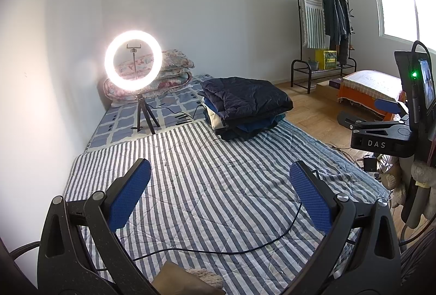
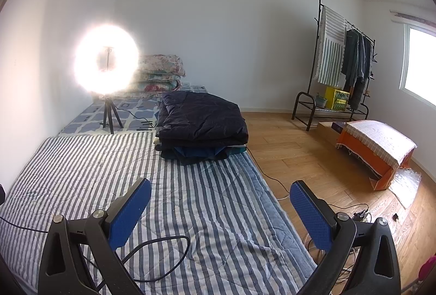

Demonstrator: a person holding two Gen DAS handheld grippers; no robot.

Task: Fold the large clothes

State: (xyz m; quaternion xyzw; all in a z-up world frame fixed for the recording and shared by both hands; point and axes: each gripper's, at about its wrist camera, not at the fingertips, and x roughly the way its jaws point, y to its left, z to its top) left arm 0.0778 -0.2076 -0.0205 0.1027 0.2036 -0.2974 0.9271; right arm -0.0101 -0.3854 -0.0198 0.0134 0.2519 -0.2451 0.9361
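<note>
A stack of folded dark clothes, topped by a navy padded jacket (image 1: 245,99), lies at the far end of the blue-and-white striped quilt (image 1: 218,186); it also shows in the right wrist view (image 2: 203,123) on the quilt (image 2: 190,207). My left gripper (image 1: 220,194) is open and empty, held above the quilt. My right gripper (image 2: 220,213) is open and empty above the quilt's right edge. The right gripper also shows at the right of the left wrist view (image 1: 381,115).
A lit ring light on a tripod (image 1: 133,63) stands behind the quilt, with folded floral bedding (image 1: 174,69) at the wall. A black cable (image 1: 218,248) crosses the quilt. A clothes rack (image 2: 343,63), an orange covered bench (image 2: 378,148) and cables stand on the wooden floor (image 2: 299,158).
</note>
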